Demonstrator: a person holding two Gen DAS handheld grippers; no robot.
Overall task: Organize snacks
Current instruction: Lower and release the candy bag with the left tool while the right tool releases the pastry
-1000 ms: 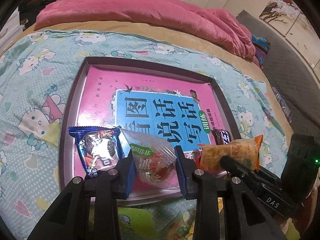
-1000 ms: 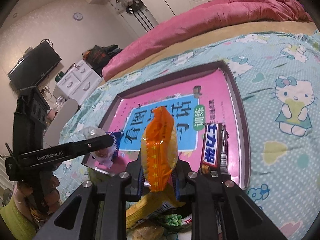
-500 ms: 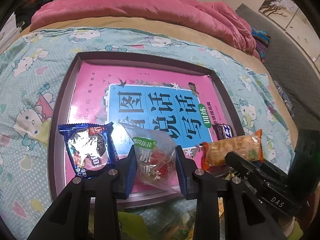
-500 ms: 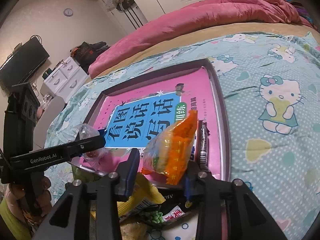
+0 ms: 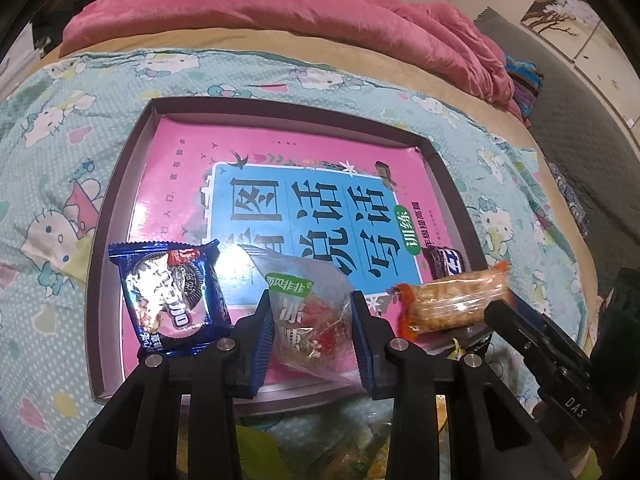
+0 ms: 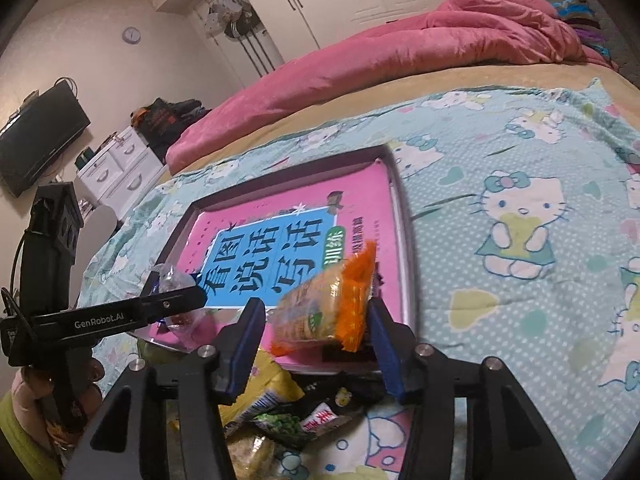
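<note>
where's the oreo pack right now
In the left wrist view the oreo pack lies at the tray's near-left corner, just left of the left gripper and its clear candy bag.

**Layout at the near edge of the tray**

The tray lies on the bedspread, directly ahead of both tools, with a book lying flat in it. The clear packet sits between the fingers of the left gripper, over the tray's near edge. The cookie packet lies in the tray just left of that tool; the chocolate bar lies ahead to its right. The wafer packet lies between the spread fingers of the right gripper, on the tray's near right corner. Loose snack packets lie on the bedspread beneath the right gripper, before the tray. The quilt lies beyond the tray.
</note>
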